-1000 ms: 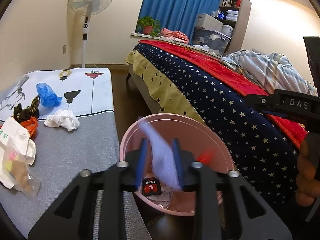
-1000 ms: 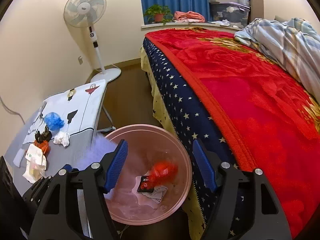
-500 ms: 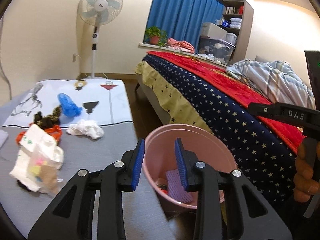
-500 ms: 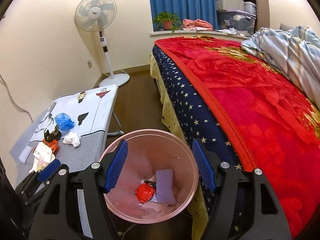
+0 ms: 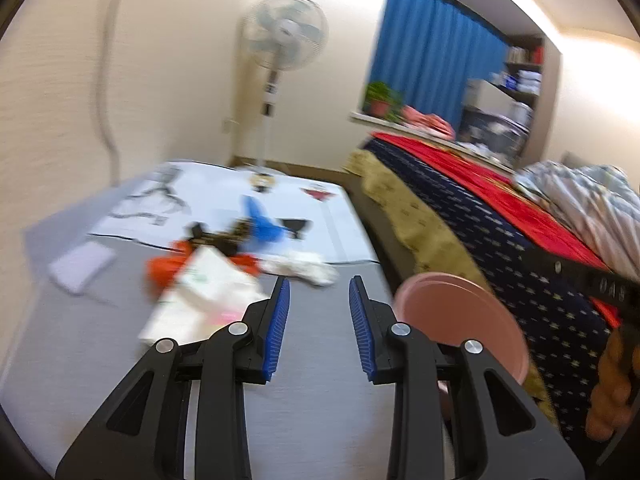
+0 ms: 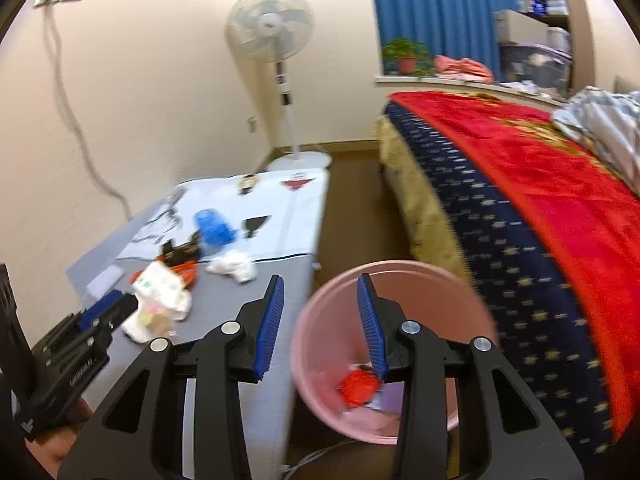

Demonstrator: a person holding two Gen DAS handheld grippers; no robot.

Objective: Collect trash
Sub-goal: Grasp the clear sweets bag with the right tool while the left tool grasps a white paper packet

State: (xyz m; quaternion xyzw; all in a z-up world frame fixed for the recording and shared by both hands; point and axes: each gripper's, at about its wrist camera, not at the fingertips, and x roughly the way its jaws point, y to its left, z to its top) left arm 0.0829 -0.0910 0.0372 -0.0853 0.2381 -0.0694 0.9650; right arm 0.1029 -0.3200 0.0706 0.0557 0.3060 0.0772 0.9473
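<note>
A home bedroom; a bed [image 6: 520,184] with a red blanket, a standing fan [image 6: 272,36], blue curtains [image 6: 432,12].

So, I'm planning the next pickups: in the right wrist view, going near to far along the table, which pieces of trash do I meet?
White plastic bag → crumpled white tissue → blue plastic wad. The orange and black scraps overlap the bag, so I left them out.

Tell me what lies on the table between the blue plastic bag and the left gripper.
In the right wrist view, the black-and-orange wrappers and white packet lie between the blue plastic bag and left gripper.
</note>
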